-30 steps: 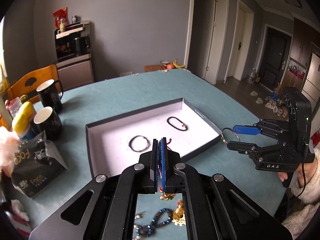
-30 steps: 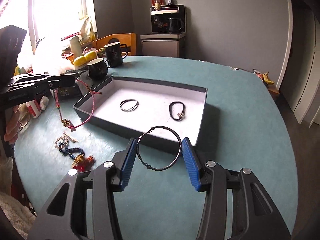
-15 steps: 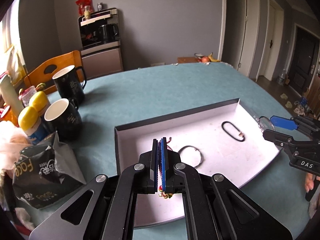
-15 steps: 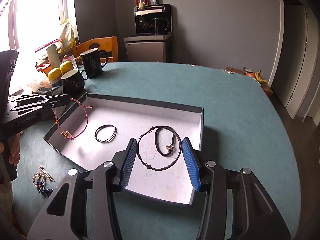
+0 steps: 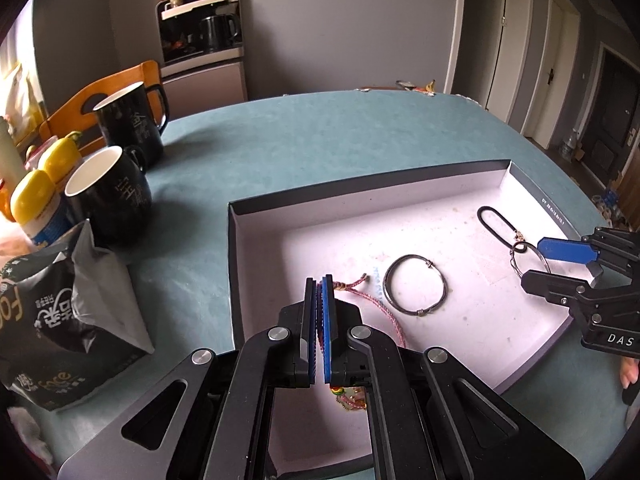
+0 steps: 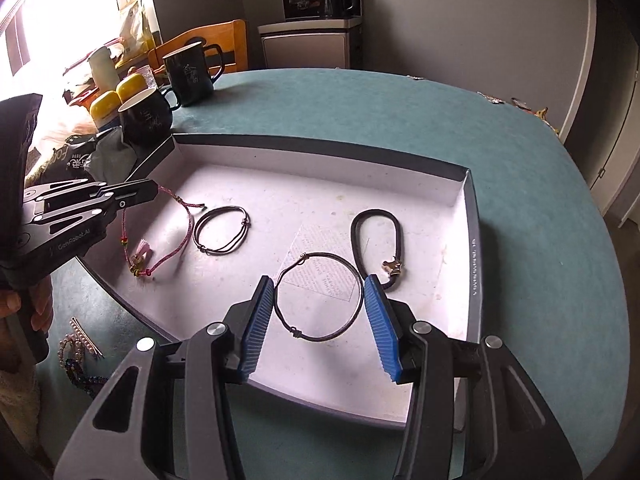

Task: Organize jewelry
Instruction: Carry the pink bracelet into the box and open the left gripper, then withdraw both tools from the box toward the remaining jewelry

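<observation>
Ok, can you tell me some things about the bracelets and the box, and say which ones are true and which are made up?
1. The left gripper is pinching a pink cord bracelet. True.
2. The right gripper is squeezed shut with nothing in it. False: its fingers are spread around a thin dark wire bangle.
3. A black cord loop with a gold clasp lies in the box. True.
4. The box is empty. False: a double-strand dark bangle also lies inside.
5. Two black mugs stand on the table. True.
</observation>
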Demonstrator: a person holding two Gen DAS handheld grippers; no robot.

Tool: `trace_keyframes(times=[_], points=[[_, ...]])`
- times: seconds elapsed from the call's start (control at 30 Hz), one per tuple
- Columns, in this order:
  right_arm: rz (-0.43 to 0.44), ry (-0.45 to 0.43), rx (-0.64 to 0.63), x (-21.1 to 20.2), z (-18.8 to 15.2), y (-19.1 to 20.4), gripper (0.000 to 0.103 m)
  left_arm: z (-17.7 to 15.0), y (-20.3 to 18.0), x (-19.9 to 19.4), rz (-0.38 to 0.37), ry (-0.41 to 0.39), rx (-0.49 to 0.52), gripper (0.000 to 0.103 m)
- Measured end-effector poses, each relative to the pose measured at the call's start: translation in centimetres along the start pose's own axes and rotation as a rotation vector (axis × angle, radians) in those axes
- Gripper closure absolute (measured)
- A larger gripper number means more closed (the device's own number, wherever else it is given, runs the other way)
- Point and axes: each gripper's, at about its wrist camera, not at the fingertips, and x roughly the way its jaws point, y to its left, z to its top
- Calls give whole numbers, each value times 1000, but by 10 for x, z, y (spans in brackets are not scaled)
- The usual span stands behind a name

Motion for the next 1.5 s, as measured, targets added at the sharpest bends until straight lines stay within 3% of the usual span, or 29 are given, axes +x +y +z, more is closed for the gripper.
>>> trace_keyframes(times=[0.63, 0.73, 0.8, 0.97, 1.03, 1.17, 1.3, 1.4, 1.5], points=[[-4, 69, -22, 23, 4, 11, 56, -5, -4, 16, 13, 42, 26, 99], [-6, 65, -19, 22, 5, 10, 55, -5, -4, 16, 17, 44, 27, 91], [-7, 58, -14, 21, 5, 10, 55, -5, -5, 14, 18, 31, 23, 78], [-13, 29, -6, 12, 7, 8, 52, -4, -4, 9, 19, 7, 17, 67], [-15, 17, -2, 7, 7, 8, 36, -4, -3, 8, 16, 2, 13, 63], [-30, -26, -4, -8, 8, 8, 34, -3, -2, 0, 8, -32, 11, 53], [-46, -98, 33, -34, 5, 1, 11, -2, -4, -10, 1, -75, 14, 38], [-60, -149, 63, -55, -1, -5, 5, -2, -8, -14, 13, -102, 29, 27], [-83, -172, 72, -71, -10, -9, 5, -2, -13, -20, 16, -130, 46, 22]])
